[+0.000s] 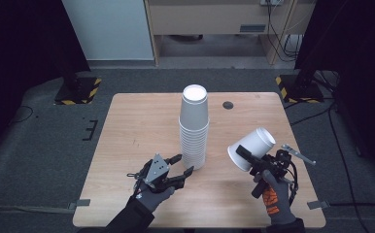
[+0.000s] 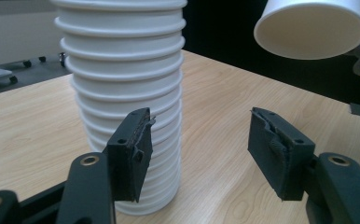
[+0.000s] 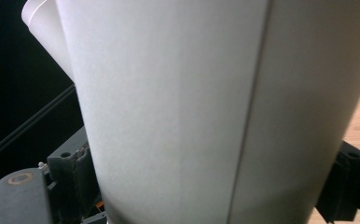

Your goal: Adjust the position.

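Observation:
A tall stack of upside-down white paper cups (image 1: pixel 194 127) stands mid-table; it rises close ahead in the left gripper view, stack (image 2: pixel 122 93). My left gripper (image 1: pixel 184 164) is open just left of the stack's base, its jaws apart with nothing between them (image 2: pixel 199 149). My right gripper (image 1: pixel 246 158) is shut on a single white paper cup (image 1: pixel 251 148), held tilted above the table's right side with its mouth facing left and down. That cup (image 3: pixel 215 107) sits between the jaws in the right gripper view and hangs at top right as cup (image 2: pixel 311 28) in the left gripper view.
The wooden table (image 1: pixel 142 121) has a small dark round hole (image 1: pixel 228 105) at the back right. Black stands with striped bases (image 1: pixel 77 90) sit on the carpet behind both back corners. Cables run along the floor at right.

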`<state>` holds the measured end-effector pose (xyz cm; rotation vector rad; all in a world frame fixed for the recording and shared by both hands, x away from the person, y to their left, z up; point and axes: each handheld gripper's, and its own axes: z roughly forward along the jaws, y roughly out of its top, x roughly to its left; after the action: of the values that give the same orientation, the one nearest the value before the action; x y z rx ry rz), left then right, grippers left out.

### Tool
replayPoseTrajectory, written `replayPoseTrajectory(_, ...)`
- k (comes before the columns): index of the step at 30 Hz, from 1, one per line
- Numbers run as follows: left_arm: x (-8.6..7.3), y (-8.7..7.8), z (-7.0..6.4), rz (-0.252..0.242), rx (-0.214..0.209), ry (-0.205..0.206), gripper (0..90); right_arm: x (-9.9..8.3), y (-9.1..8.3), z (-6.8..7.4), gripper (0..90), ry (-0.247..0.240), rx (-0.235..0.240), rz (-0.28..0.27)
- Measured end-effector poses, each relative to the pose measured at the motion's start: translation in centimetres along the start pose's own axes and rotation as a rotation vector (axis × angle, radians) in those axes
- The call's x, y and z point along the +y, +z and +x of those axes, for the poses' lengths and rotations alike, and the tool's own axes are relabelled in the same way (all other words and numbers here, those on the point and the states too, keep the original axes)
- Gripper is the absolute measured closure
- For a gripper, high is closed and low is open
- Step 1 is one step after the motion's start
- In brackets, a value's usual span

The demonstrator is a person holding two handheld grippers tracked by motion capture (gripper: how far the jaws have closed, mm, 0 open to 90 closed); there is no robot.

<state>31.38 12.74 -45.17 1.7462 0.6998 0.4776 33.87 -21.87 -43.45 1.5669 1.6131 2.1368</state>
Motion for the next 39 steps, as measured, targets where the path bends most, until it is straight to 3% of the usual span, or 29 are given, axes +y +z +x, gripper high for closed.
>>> replayPoseTrajectory(9,0.3,1.3,-0.9,0.000,-0.019,0.027,38.6,-0.2,0.1,-0.1,13.7,0.017,0.012,0.004)
replayPoseTrajectory(39,0.9,4.8,-2.7,-0.024,-0.082,0.046,44.7,-0.3,0.2,-0.3,13.7,0.037,0.022,0.016)
